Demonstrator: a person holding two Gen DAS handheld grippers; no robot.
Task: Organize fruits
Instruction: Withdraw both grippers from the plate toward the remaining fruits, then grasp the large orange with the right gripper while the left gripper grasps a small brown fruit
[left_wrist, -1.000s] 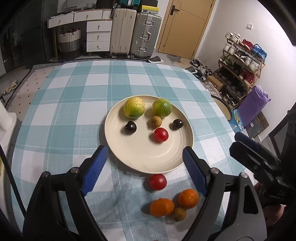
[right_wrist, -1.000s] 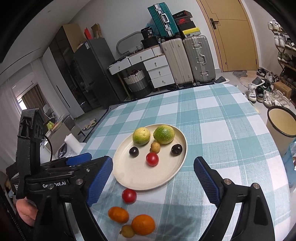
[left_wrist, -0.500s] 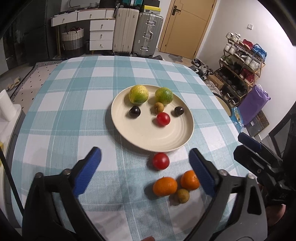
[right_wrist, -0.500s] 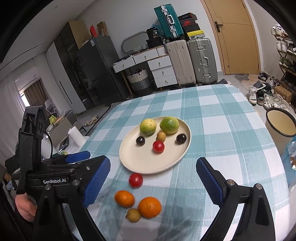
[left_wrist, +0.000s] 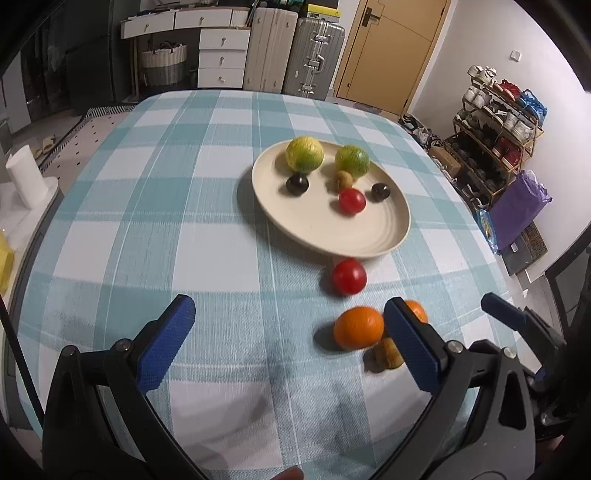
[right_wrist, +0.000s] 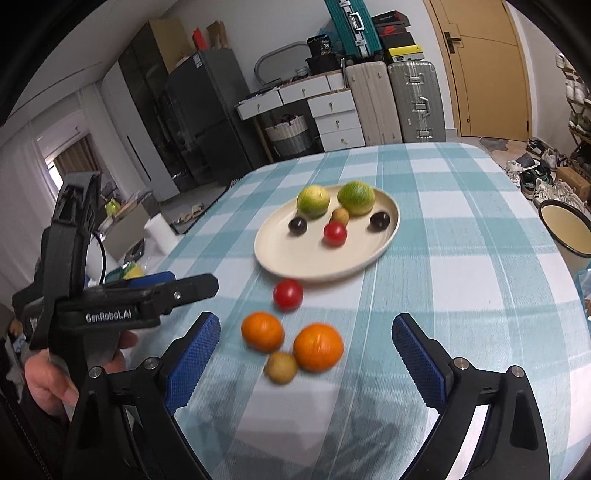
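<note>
Both the left claw (left_wrist: 288, 343) and right claw (right_wrist: 304, 354) hang wide open and empty over four loose fruits on the worktop (left_wrist: 184, 236), so the right claw must next close on an orange (right_wrist: 318, 346) for the plate (right_wrist: 295, 266).

My left gripper (left_wrist: 290, 341) and right gripper (right_wrist: 304, 363) are matte black frames with ribbed blue pads (right_wrist: 192, 358) and silver screws (left_wrist: 125, 345) at the knuckles. White "GenRobot.AI" lettering (right_wrist: 108, 316) marks the left one's side; a thin black cable (right_wrist: 101, 251) loops behind it.
</note>
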